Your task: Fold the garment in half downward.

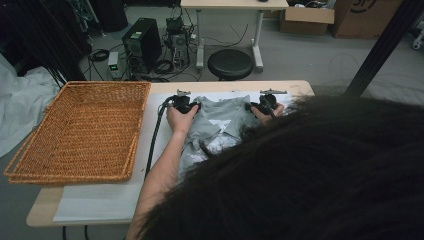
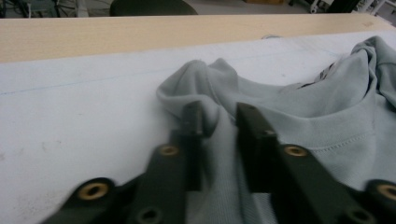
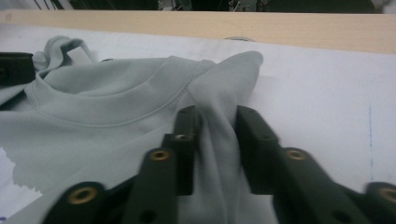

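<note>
A light grey T-shirt (image 1: 220, 125) with a white print lies on the white sheet at the far side of the table, collar away from me. My left gripper (image 1: 184, 103) rests on its left shoulder; in the left gripper view the jaws (image 2: 219, 116) pinch a raised fold of the shirt (image 2: 327, 121) beside the collar. My right gripper (image 1: 265, 102) is on the other shoulder; in the right gripper view its jaws (image 3: 217, 119) squeeze a bunched ridge of the shirt (image 3: 107, 93). The left gripper (image 3: 14, 67) shows there at the far left edge.
An empty wicker basket (image 1: 80, 130) stands on the left of the table. The white sheet (image 1: 100, 200) covers the wooden tabletop up to a bare strip at the far edge (image 2: 140, 32). The person's dark hair (image 1: 310, 180) hides the near right. A stool (image 1: 230, 64) stands beyond the table.
</note>
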Demonstrator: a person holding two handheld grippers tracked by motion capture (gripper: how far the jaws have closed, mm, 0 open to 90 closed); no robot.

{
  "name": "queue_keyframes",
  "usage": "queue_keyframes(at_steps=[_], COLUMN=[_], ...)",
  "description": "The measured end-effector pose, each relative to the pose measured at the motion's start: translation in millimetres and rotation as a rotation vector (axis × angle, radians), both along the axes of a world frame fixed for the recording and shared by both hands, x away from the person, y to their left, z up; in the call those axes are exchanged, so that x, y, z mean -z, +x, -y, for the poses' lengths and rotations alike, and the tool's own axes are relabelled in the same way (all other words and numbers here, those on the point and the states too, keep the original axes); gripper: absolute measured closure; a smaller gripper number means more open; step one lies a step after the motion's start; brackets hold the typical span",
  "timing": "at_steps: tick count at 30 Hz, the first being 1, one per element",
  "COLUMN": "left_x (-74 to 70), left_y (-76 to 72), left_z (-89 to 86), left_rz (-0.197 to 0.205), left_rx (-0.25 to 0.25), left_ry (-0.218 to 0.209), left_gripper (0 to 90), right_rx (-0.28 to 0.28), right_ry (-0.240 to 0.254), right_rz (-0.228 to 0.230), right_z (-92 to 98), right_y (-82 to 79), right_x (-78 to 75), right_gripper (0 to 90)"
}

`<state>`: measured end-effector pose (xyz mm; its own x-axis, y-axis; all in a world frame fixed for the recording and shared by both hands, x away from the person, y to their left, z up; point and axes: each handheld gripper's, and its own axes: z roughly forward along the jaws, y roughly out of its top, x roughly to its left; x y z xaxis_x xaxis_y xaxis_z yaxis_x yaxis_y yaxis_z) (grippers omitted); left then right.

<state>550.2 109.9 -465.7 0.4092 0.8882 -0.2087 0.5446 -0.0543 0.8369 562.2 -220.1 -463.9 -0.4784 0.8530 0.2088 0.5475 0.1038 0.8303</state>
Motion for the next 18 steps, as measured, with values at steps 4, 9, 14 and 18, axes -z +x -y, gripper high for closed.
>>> queue_keyframes(at_steps=[4,9,14,18], left_x=[-0.3,-8.0,-22.3,-31.7], left_y=[-0.5,-6.6,-19.8,-39.0], left_z=[-4.5,-5.8,-7.5,-8.4], left_rz=[-0.015,0.036,0.114,0.185], left_rx=[-0.003,0.035,0.062,0.087], left_ry=[-0.042,-0.018,-0.070,-0.071], left_gripper=[84.4,85.1,85.3,85.2], right_rx=[-0.022,-0.045,-0.083,-0.111], right_ry=[-0.037,-0.001,0.042,0.050], right_rz=[0.019,0.054,0.097,0.135], right_z=[-4.0,-4.6,-1.9,-0.5], right_y=[-2.6,-7.9,-17.2,-31.7], right_x=[-3.9,-16.1,-30.3,-37.0], right_gripper=[84.4,86.2,86.2,86.2])
